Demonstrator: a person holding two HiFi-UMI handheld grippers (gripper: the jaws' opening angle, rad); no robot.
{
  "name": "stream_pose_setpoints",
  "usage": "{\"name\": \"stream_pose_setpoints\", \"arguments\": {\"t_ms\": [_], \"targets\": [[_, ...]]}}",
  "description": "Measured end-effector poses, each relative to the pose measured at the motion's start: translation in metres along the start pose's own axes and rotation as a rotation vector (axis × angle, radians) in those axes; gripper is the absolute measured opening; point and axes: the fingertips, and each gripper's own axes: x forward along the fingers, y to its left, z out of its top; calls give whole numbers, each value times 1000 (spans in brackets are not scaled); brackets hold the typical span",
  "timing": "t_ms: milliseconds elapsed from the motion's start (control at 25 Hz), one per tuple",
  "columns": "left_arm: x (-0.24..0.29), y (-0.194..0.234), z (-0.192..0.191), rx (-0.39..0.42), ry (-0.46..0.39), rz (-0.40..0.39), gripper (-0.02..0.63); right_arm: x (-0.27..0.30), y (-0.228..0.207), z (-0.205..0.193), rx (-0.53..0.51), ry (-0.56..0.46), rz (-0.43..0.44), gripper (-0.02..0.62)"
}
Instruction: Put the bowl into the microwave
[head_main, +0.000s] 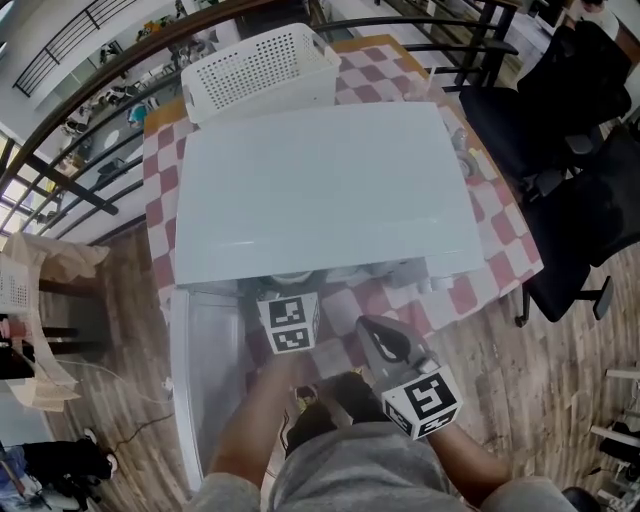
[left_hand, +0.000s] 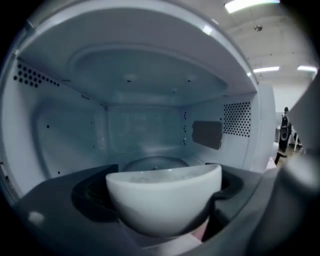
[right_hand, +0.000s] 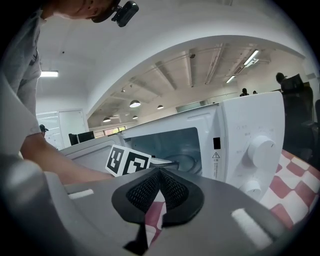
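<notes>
- Two claws in play: left claw (left_hand: 162, 192) is clamped on the bowl (left_hand: 165, 205), its pads against opposite sides of the bowl wall. Right claw (right_hand: 160, 186) is clenched on nothing and sits outside, by the microwave's (right_hand: 250, 140) dial panel.
- Bowl is at the mouth of the open cavity, held over the near edge of the glass turntable (left_hand: 155, 162). I can't tell if it touches the turntable yet.
- Door (head_main: 205, 370) hangs open at the left. The microwave sits on a checked worktop (head_main: 500, 250).
- Handling: white, smooth and glazed-looking, so likely rigid, fairly heavy for its size, slippery and chippable.
- Round sides give the pads little to bite on, and the bowl could squirt up or down if squeezed unevenly. Grip looks best kept low and level across the widest part.
- Can't tell if anything is inside, so keep the rim level.
- Judgement: set it down gently on the turntable centre, since glass against ceramic could crack or skid. Loosen the claw only once the base is fully seated.
- Risk: clipping the cavity walls with the claw on the way out.
</notes>
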Motion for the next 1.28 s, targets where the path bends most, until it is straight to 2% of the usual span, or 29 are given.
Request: {"name": "stream_pose_setpoints", "arguments": {"t_ms": [320, 560, 760, 1000, 1280], "targets": [[16, -5, -4, 60, 14, 9, 539, -4, -14, -3, 15, 0, -29, -3], [13, -8, -7, 81, 26, 10, 540, -5, -11, -7, 11, 6, -11, -3], [9, -7, -10, 71, 40, 16, 539, -8, -10, -9, 21, 8, -3, -3], [6, -7, -14, 95, 62, 12, 538, -10, -5, -12, 13, 9, 13, -3], [2, -5, -20, 68, 90, 17, 538, -12, -4, -13, 20, 6, 21, -3]]}}
